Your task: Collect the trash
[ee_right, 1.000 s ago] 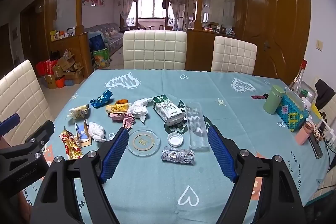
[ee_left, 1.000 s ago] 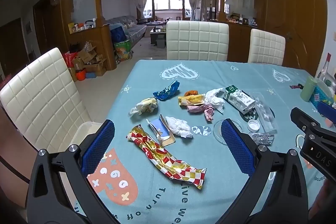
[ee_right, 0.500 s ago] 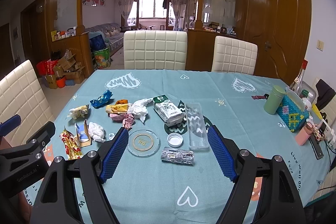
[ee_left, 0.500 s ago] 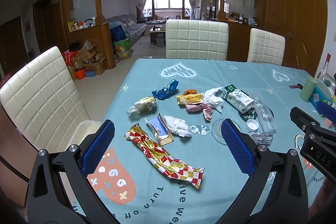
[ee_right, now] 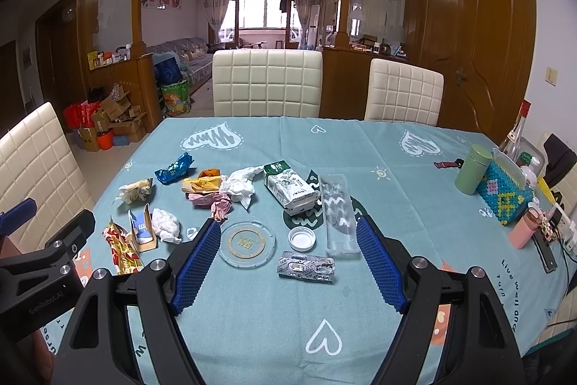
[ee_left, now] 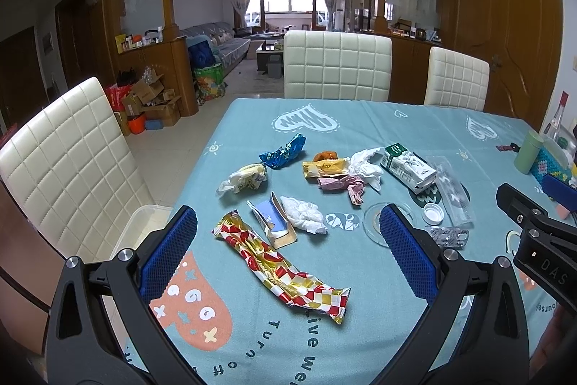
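Observation:
Trash lies scattered on the teal tablecloth [ee_left: 414, 118]. A red and gold checked wrapper [ee_left: 281, 271] lies nearest my open, empty left gripper [ee_left: 288, 240]. Behind it are a small open box [ee_left: 274, 219], a white tissue [ee_left: 303, 213], a blue wrapper [ee_left: 285, 152], a yellow wrapper [ee_left: 324, 166] and a milk carton [ee_left: 409, 166]. My right gripper [ee_right: 288, 249] is open and empty, held above a blister pack [ee_right: 306, 266], a white cap [ee_right: 302, 237] and a clear round dish [ee_right: 247, 242]. A clear plastic tray [ee_right: 337, 213] lies beside the carton [ee_right: 290, 186].
Cream chairs stand at the far side [ee_left: 337, 65] and the left [ee_left: 68, 161]. A clear bin [ee_left: 137, 226] sits on the floor by the left chair. A green cup [ee_right: 472, 174], a beaded tissue box [ee_right: 505, 193], bottles and a remote sit at the table's right edge.
Both grippers have drifted very slightly; the trash sits a little higher in the left view. Nothing was picked up or moved.

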A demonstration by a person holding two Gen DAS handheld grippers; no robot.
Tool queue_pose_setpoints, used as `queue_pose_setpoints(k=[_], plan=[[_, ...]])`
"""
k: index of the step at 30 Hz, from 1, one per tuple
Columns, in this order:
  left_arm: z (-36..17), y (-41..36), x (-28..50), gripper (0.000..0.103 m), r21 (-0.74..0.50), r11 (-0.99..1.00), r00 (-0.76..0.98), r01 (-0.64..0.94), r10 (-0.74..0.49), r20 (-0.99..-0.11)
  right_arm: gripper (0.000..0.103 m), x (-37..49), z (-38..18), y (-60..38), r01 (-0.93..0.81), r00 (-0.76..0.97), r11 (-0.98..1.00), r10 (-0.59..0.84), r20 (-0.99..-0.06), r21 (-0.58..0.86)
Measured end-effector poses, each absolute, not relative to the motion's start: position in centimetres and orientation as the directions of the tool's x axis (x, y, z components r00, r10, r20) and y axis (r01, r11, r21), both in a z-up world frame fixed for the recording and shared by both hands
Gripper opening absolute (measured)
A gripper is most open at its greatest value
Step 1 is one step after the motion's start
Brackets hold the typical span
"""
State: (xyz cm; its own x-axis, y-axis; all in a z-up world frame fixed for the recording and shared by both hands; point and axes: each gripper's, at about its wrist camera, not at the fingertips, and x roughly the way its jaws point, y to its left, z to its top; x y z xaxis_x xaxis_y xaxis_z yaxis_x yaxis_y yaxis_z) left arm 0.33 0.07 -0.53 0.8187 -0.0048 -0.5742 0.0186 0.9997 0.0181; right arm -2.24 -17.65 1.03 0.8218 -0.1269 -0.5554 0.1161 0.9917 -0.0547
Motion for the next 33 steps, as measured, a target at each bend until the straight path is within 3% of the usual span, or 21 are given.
queue_pose_setpoints(k=[33], plan=[[-1.0,0.5,1.2,0.1,0.015,1.0,0.816,0.009,0.001,-0.579,0.076,-0.9,0.9,-18.0,0.101,0.814,0.994,-0.111,-0.57,-0.049]])
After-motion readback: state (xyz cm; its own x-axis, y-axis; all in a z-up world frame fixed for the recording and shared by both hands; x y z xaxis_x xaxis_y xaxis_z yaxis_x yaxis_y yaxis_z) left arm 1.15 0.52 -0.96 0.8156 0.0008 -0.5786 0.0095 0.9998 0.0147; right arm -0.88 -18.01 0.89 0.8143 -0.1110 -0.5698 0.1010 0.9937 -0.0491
